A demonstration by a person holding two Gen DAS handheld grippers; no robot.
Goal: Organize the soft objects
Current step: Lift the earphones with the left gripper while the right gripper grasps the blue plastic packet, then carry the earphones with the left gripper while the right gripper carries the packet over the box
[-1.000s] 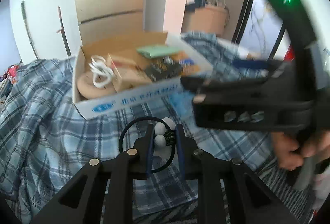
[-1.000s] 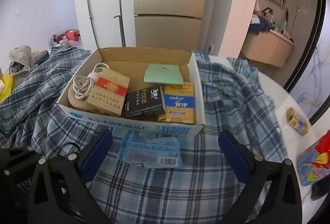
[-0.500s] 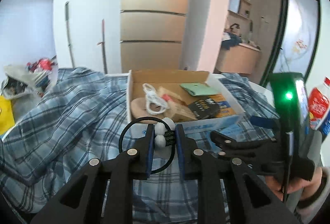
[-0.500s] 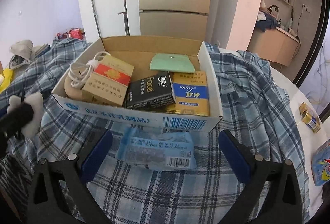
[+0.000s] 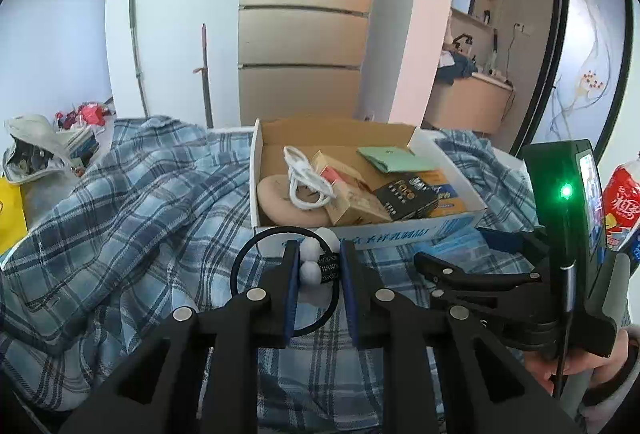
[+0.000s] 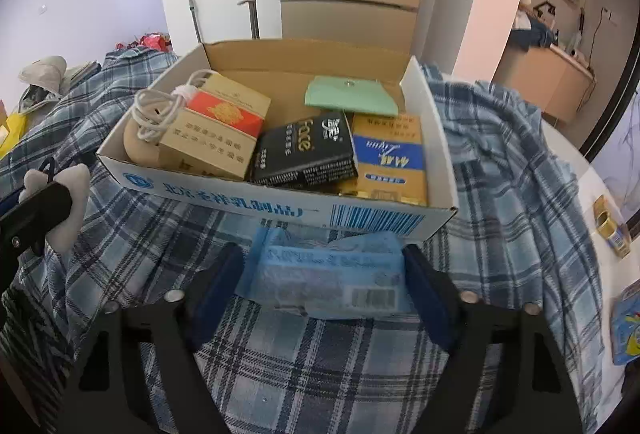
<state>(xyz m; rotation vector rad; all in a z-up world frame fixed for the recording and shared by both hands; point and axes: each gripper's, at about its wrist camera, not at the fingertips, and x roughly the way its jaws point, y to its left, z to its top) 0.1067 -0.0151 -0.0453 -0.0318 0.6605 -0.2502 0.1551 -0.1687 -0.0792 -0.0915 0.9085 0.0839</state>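
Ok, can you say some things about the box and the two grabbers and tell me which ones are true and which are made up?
1. The left gripper is pinching a hair tie with white pom-poms. True.
2. The blue packet is inside the cardboard box. False: it lies on the plaid cloth in front of the box, between the fingers of the right gripper.
3. A white cable is in the box. True.
4. The box is empty. False: it also holds a green pouch and several packs.
5. The right gripper's jaws have just been closing in around the packet. True.
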